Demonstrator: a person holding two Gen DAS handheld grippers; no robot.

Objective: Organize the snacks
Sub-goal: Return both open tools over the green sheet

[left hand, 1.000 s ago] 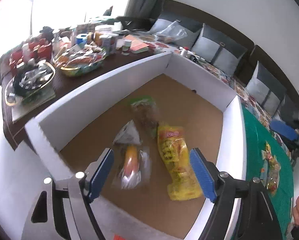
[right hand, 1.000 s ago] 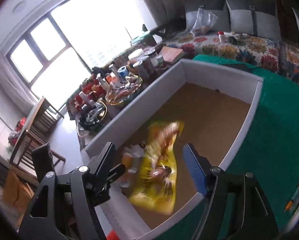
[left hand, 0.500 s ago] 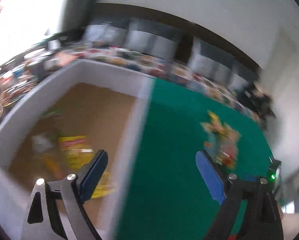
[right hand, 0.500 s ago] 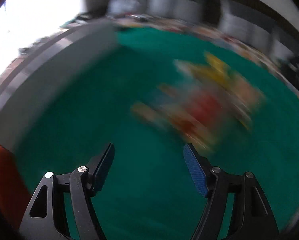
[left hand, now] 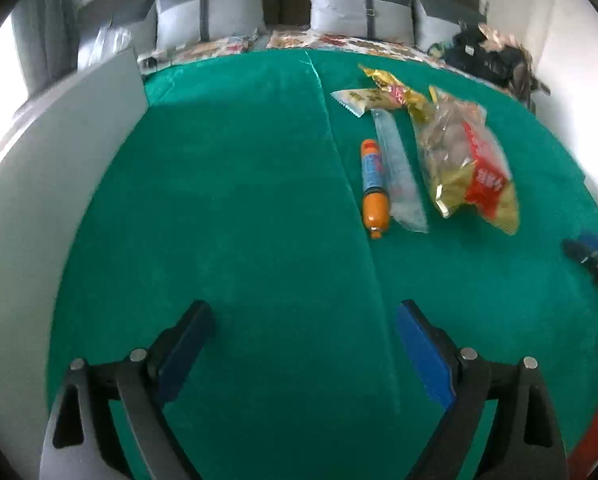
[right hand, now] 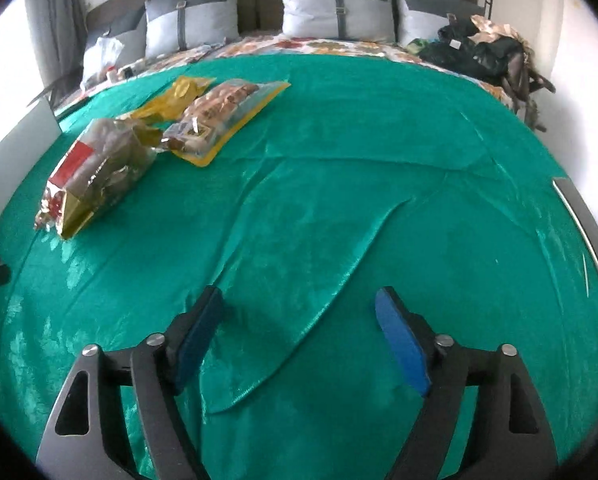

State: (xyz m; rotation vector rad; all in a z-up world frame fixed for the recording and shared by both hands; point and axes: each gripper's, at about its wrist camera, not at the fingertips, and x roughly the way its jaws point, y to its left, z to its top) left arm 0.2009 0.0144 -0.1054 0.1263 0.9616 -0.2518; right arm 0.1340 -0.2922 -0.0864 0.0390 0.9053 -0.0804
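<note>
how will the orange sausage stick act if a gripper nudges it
The sausage is a smooth round tube, so it will probably roll sideways on the green cloth. It looks stiff and light. Its glossy casing may slip between pads.

An orange sausage stick with a blue label [left hand: 372, 188] lies flat on the green bed cover, just beside a clear narrow sachet [left hand: 397, 172]. To their right slumps a crinkled red-and-gold snack bag [left hand: 469, 164]; a white serrated packet [left hand: 357, 100] lies beyond. A yellow-edged biscuit pack [right hand: 223, 118] lies flat nearby.

The white box [left hand: 39, 184] is cut off at the left edge, and a blurred blue-black object [left hand: 593, 256], perhaps the other gripper, at the right.
</note>
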